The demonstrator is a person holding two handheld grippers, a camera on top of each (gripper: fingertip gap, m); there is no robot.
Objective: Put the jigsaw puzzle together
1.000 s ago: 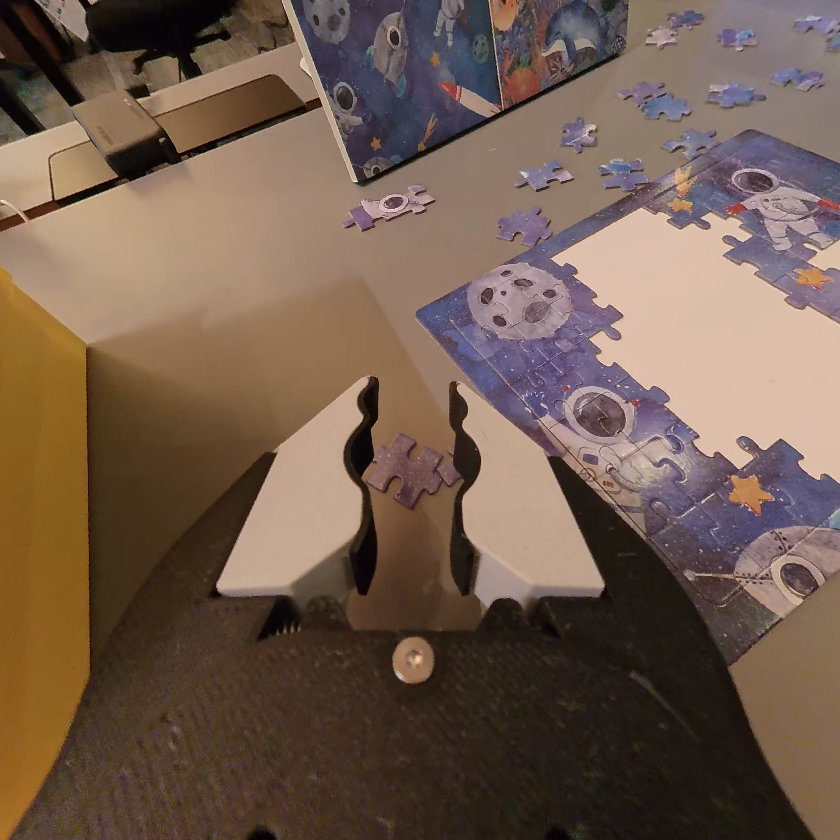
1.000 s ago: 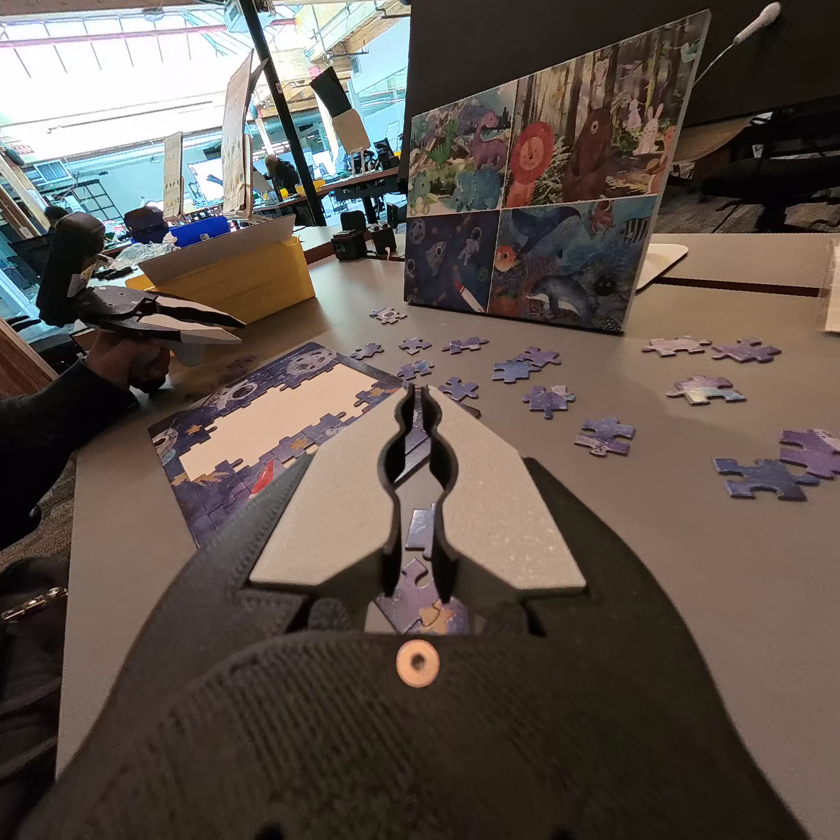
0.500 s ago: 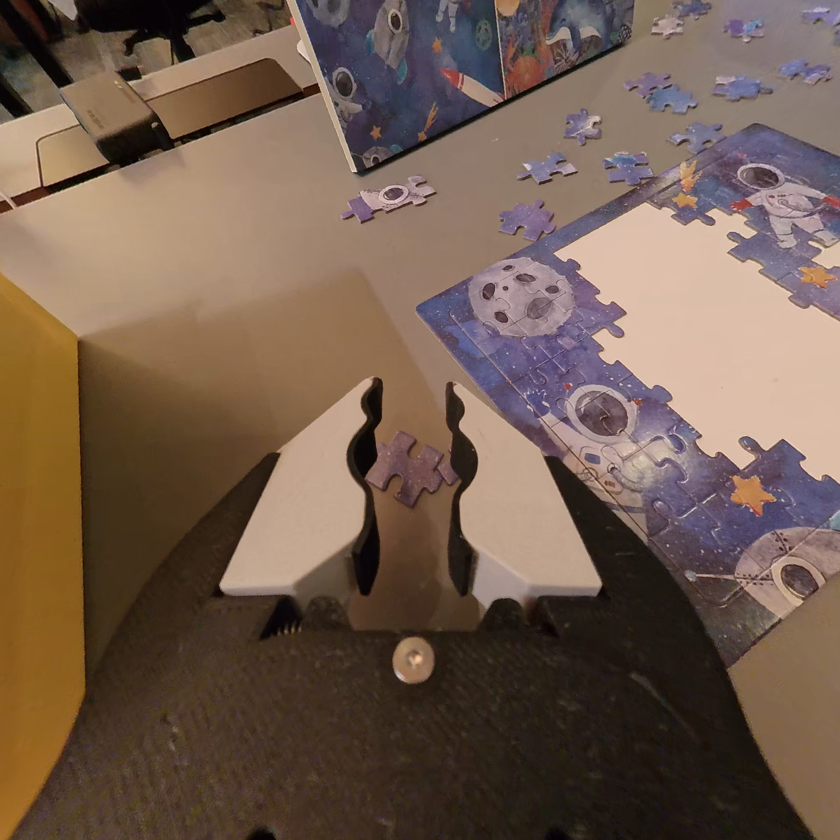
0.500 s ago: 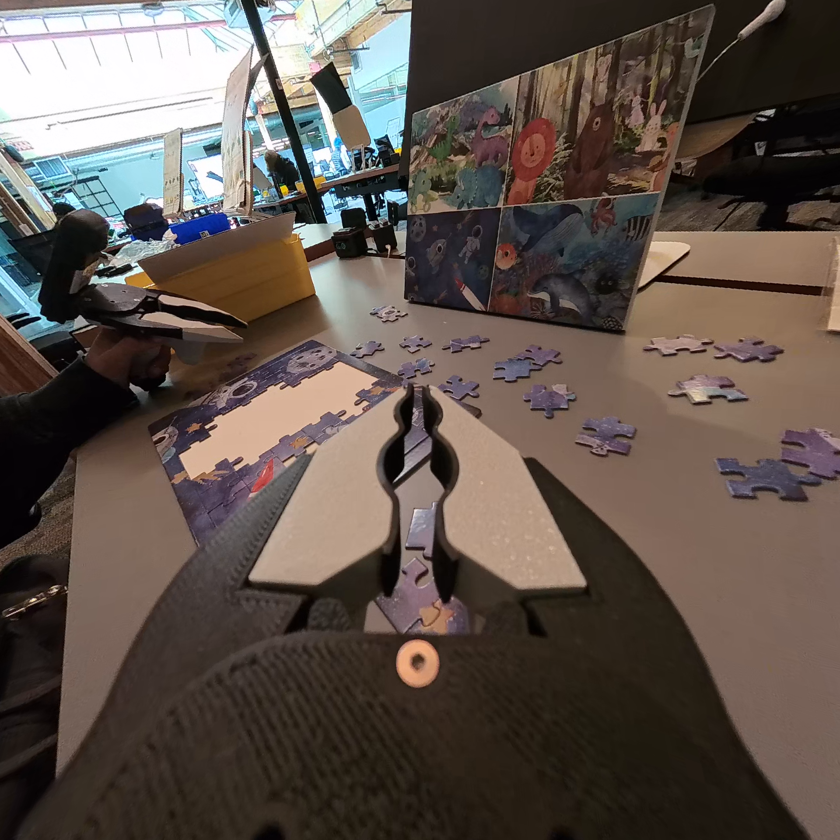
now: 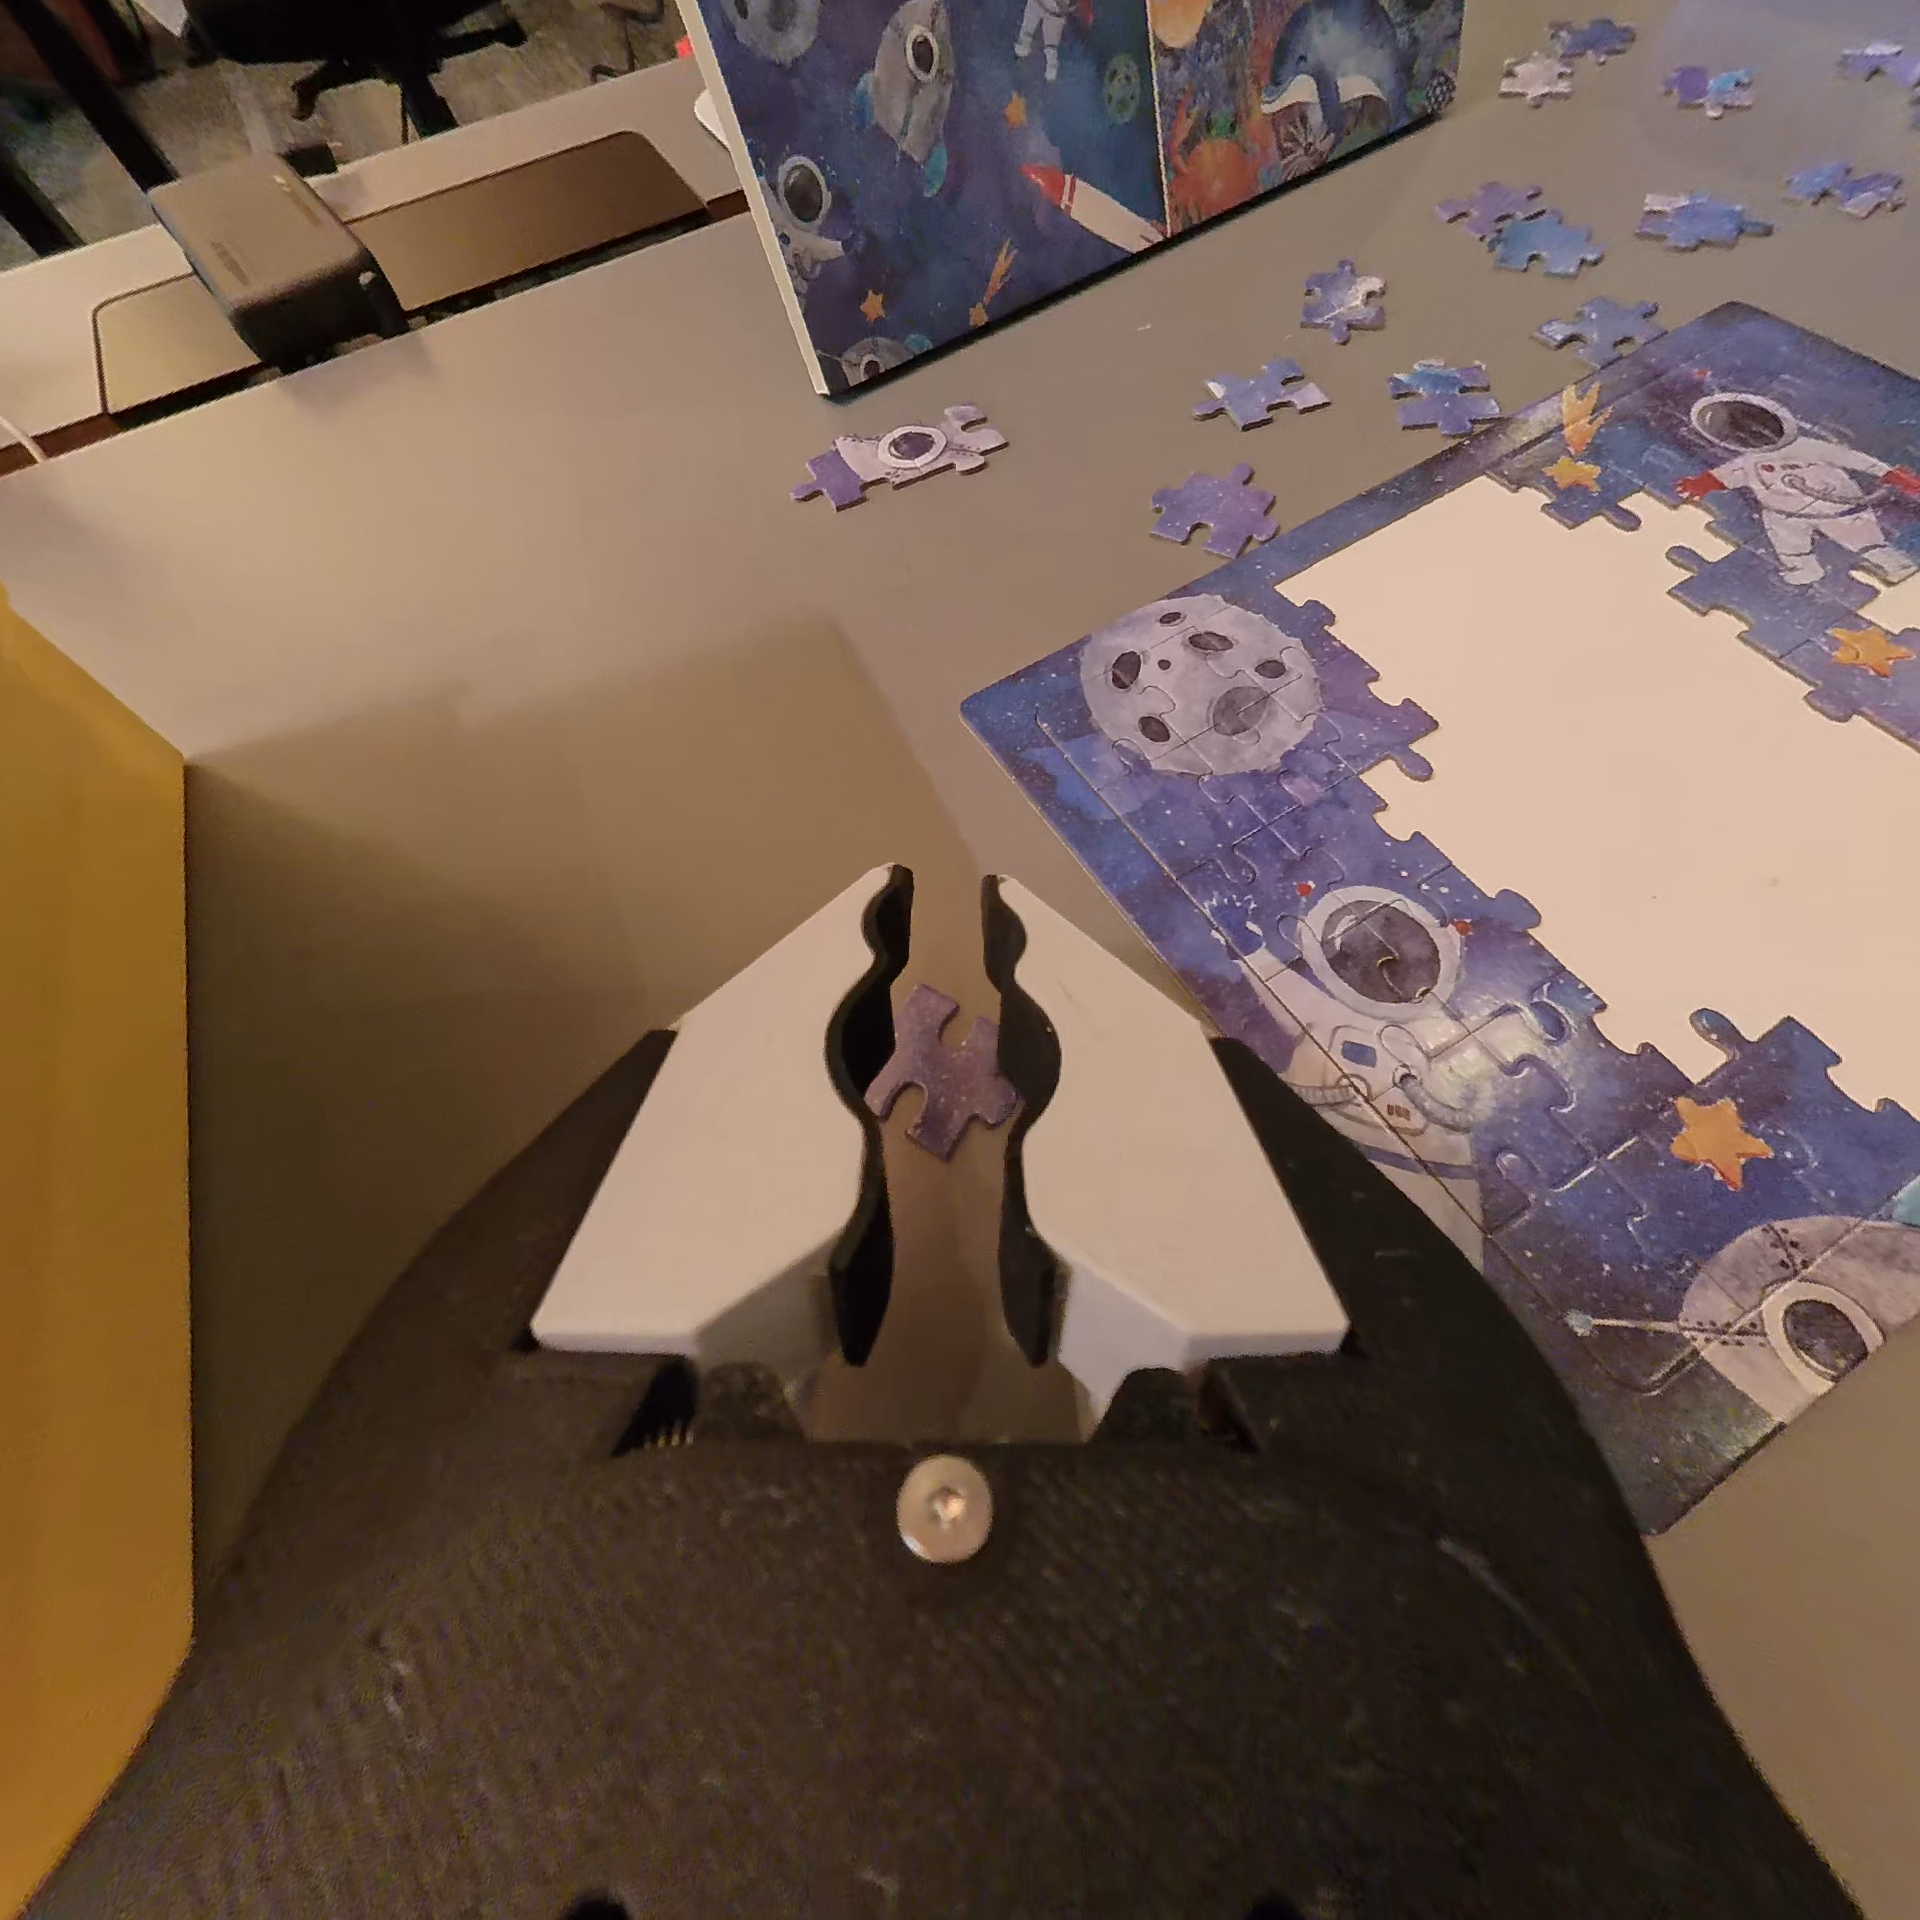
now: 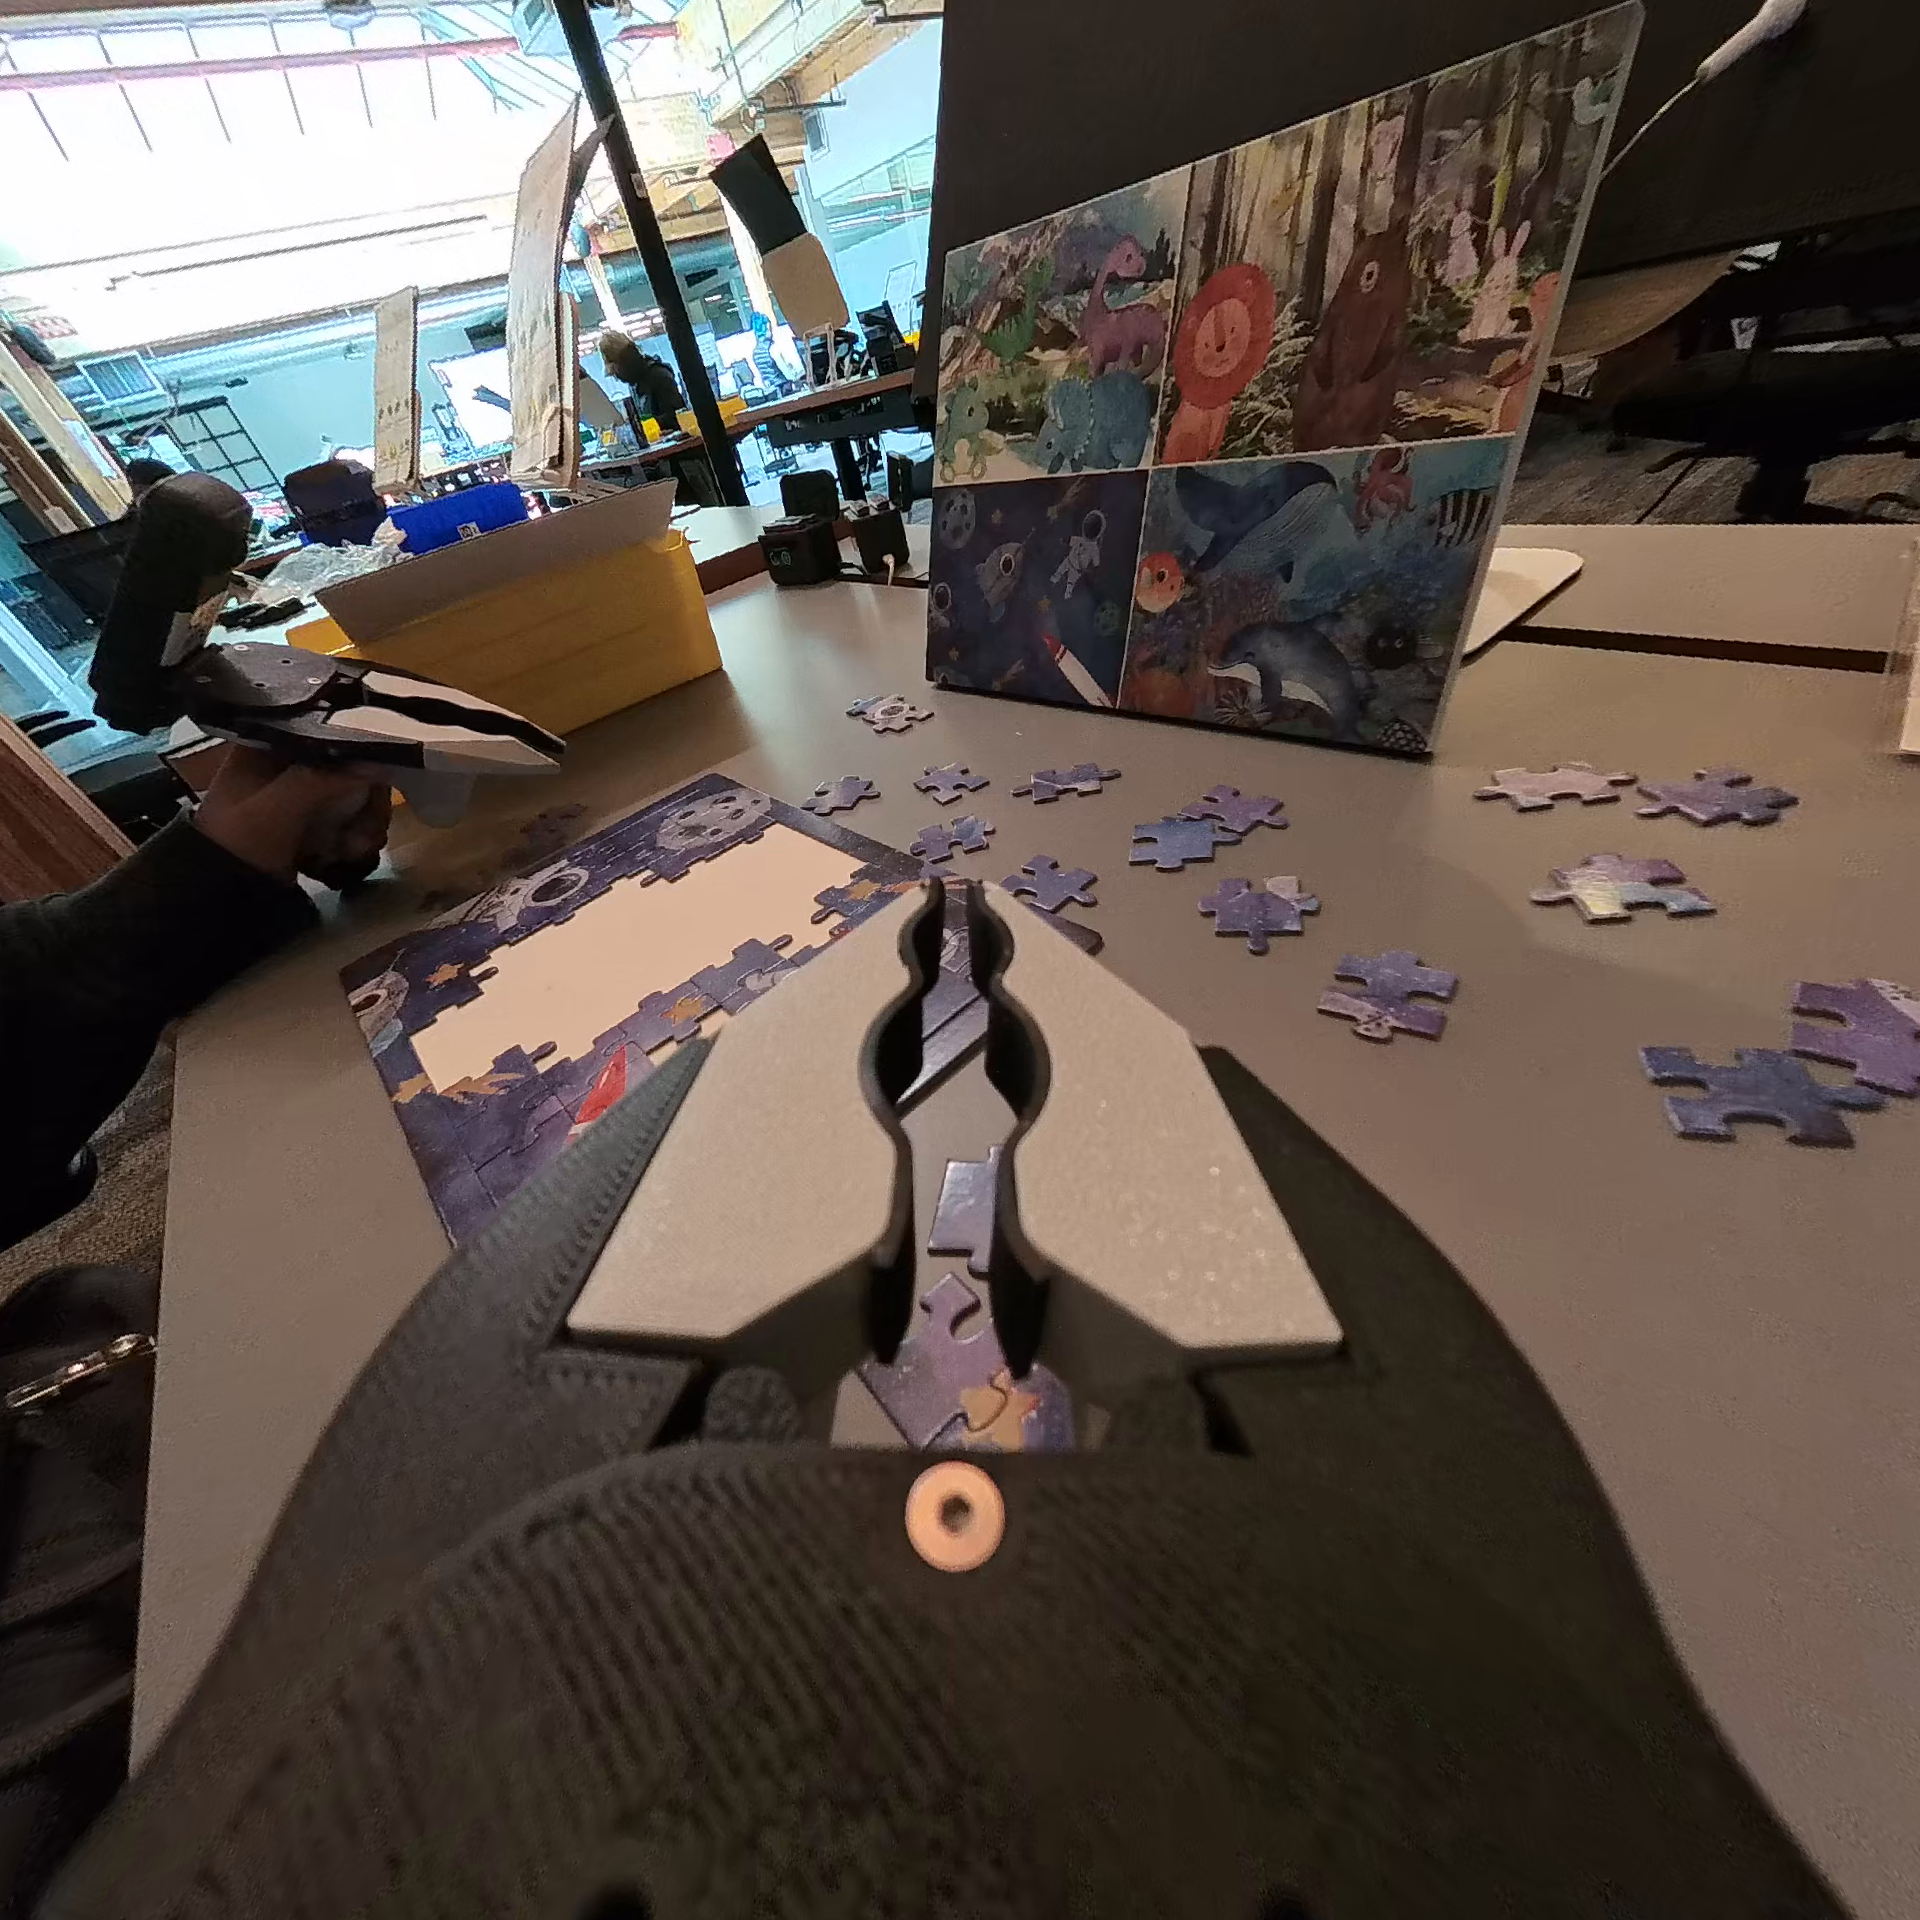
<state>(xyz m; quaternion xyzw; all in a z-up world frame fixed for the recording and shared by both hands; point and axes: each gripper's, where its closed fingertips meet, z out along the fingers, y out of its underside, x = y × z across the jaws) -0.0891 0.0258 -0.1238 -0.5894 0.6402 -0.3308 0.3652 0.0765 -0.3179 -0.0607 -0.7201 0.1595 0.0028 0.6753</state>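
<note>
My left gripper (image 5: pixel 940 883) has narrowed since the earlier frame; its fingers now pinch a purple puzzle piece (image 5: pixel 940 1086) by its side edges, well back from the tips. The piece looks light, thin and bendable. Just right lies the puzzle board (image 5: pixel 1195 862). My right gripper (image 6: pixel 954 885) hovers nearly closed, holding nothing.

Left wrist view: dim, warm yellowish cast; a broad soft shadow lies on the table (image 5: pixel 520 582) ahead of the gripper body.
Right wrist view: brighter and cooler; daylight floods from the windows (image 6: pixel 260 187) at upper left, blown out to white.
Glare: the puzzle board (image 6: pixel 634 935) reads pale in its bare middle.
Distortion: wide-angle bending at the edges of both views.
Focus: near gripper bodies soft, far room slightly hazy.
</note>
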